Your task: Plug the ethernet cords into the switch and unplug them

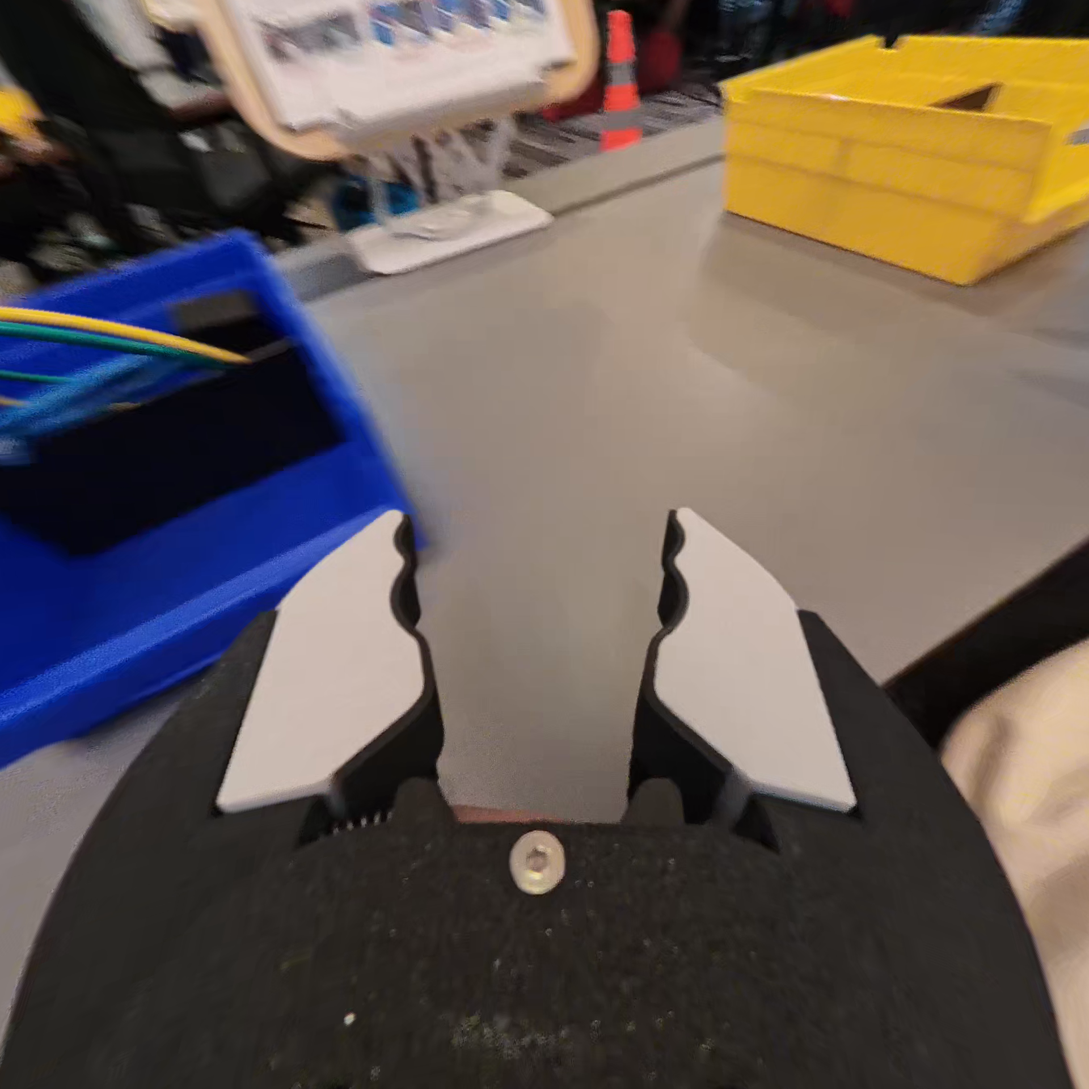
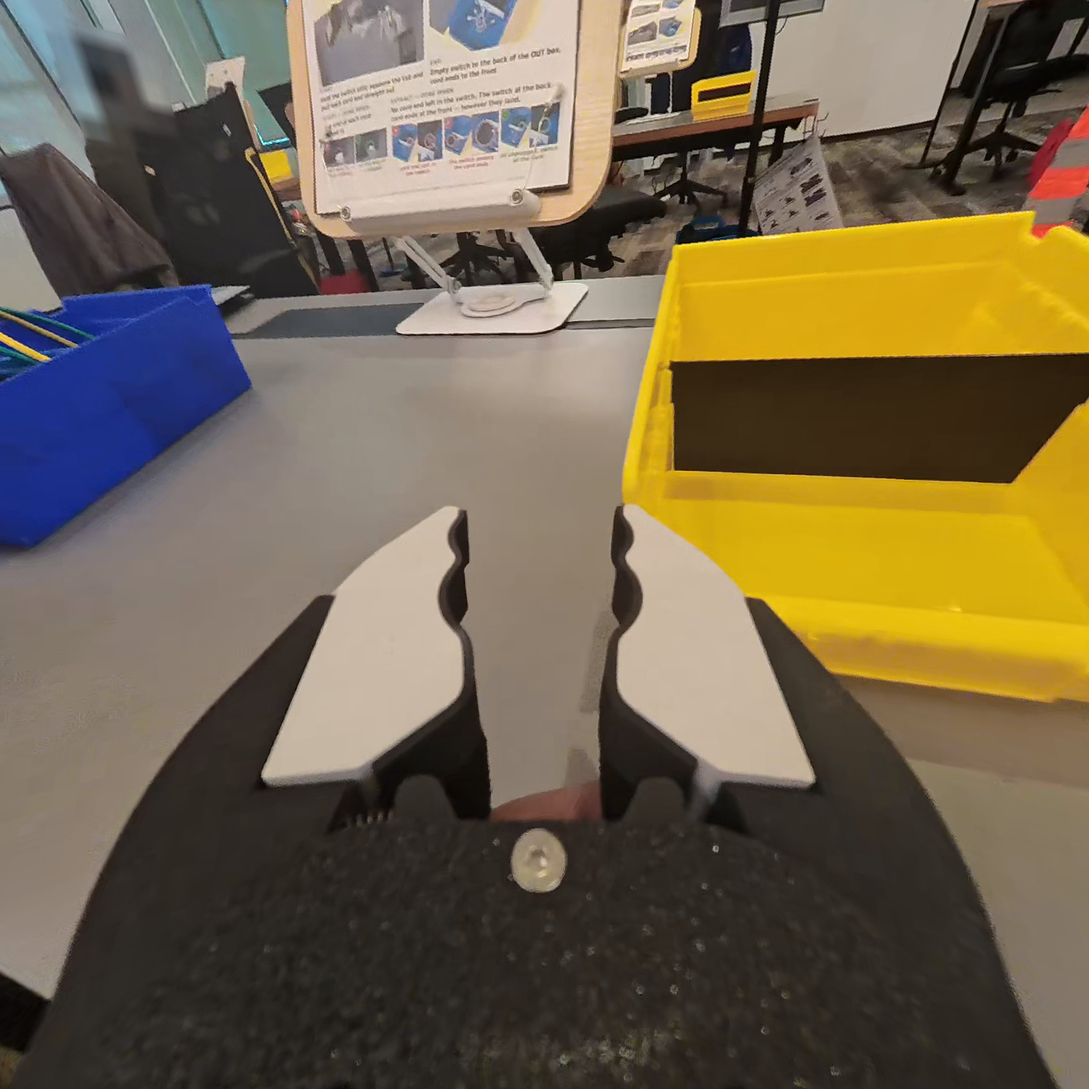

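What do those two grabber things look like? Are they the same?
Yes, they match. The left gripper and the right gripper each have two pale grey fingers with wavy black rubbery pads along the inner edges. Both sit on a rough, speckled black base with one shiny silver screw in the middle. A cream-coloured piece of clothing shows beside the left one.

Grey table (image 2: 365, 448) holding a blue bin (image 2: 118, 401) at left and a yellow bin (image 2: 825, 560) at right, well apart. Between them at the far edge, an instruction board (image 2: 442, 106) on a white stand (image 2: 495, 306). Beyond, an orange cone (image 1: 620, 82).
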`<state>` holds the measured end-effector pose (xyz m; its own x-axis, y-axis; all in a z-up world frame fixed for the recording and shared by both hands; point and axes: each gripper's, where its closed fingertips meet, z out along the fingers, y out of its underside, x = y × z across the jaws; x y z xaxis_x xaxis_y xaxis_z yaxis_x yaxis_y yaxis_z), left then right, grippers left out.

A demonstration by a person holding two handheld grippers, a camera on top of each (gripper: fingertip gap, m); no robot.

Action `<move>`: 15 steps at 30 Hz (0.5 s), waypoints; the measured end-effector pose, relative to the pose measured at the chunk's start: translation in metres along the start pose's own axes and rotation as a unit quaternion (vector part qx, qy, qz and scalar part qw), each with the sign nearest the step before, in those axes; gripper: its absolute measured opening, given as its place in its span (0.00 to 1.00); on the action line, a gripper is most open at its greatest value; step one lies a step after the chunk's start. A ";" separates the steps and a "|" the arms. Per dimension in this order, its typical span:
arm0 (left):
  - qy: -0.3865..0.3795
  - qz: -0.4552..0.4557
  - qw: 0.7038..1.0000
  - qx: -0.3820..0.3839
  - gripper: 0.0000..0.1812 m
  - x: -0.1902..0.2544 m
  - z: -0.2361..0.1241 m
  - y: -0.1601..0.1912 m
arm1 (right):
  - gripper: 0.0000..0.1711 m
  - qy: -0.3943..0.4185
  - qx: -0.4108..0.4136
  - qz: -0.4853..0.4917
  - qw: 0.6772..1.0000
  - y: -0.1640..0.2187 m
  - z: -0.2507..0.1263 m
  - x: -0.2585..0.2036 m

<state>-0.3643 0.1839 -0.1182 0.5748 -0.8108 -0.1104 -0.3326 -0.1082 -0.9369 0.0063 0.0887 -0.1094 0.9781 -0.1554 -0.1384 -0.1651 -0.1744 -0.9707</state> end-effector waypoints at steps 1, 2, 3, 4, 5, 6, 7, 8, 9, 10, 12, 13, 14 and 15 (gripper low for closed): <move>-0.031 0.008 0.999 0.013 0.39 -0.020 -0.015 -0.005 | 0.26 0.000 0.005 0.004 1.000 -0.002 -0.002 0.002; -0.056 0.009 0.998 0.035 0.33 -0.036 -0.026 -0.012 | 0.25 -0.002 0.012 0.009 1.000 -0.003 -0.003 0.002; -0.069 0.001 0.996 0.057 0.29 -0.047 -0.031 -0.018 | 0.24 -0.006 0.015 0.015 1.000 -0.004 -0.002 0.001; -0.070 -0.017 0.995 0.071 0.29 -0.053 -0.033 -0.022 | 0.24 -0.012 0.015 0.022 1.000 -0.004 0.000 -0.001; -0.063 -0.039 0.995 0.073 0.29 -0.057 -0.032 -0.021 | 0.24 -0.016 0.017 0.023 0.999 -0.004 0.002 -0.004; -0.050 -0.064 0.995 0.065 0.30 -0.058 -0.028 -0.016 | 0.24 -0.017 0.019 0.017 1.000 -0.003 0.005 -0.006; -0.034 -0.088 0.994 0.053 0.29 -0.057 -0.022 -0.010 | 0.24 -0.014 0.016 0.002 1.000 -0.001 0.009 -0.006; -0.018 -0.110 0.993 0.040 0.30 -0.055 -0.015 -0.003 | 0.24 -0.006 0.010 -0.017 1.000 0.001 0.011 -0.005; -0.005 -0.125 0.992 0.030 0.31 -0.053 -0.010 0.002 | 0.24 0.002 0.008 -0.036 0.999 0.001 0.013 -0.003; 0.002 -0.132 0.991 0.025 0.31 -0.051 -0.006 0.004 | 0.24 0.005 0.010 -0.054 0.998 0.000 0.014 -0.003; 0.000 -0.125 0.992 0.029 0.31 -0.051 -0.002 0.001 | 0.24 0.009 0.017 -0.071 0.997 -0.002 0.014 -0.004; -0.003 -0.115 0.993 0.032 0.31 -0.050 -0.002 -0.001 | 0.24 0.005 0.017 -0.070 0.997 -0.001 0.013 -0.006; -0.006 -0.102 0.994 0.034 0.31 -0.048 -0.001 -0.003 | 0.24 0.000 0.015 -0.067 0.998 0.000 0.013 -0.007; -0.007 -0.089 0.995 0.034 0.31 -0.046 0.000 -0.004 | 0.24 -0.004 0.013 -0.063 0.998 0.001 0.013 -0.008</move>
<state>-0.3897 0.2214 -0.1095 0.6303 -0.7745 0.0544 -0.1743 -0.2094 -0.9622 -0.0003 0.1025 -0.1115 0.9917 -0.1271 -0.0172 -0.0384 -0.1662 -0.9854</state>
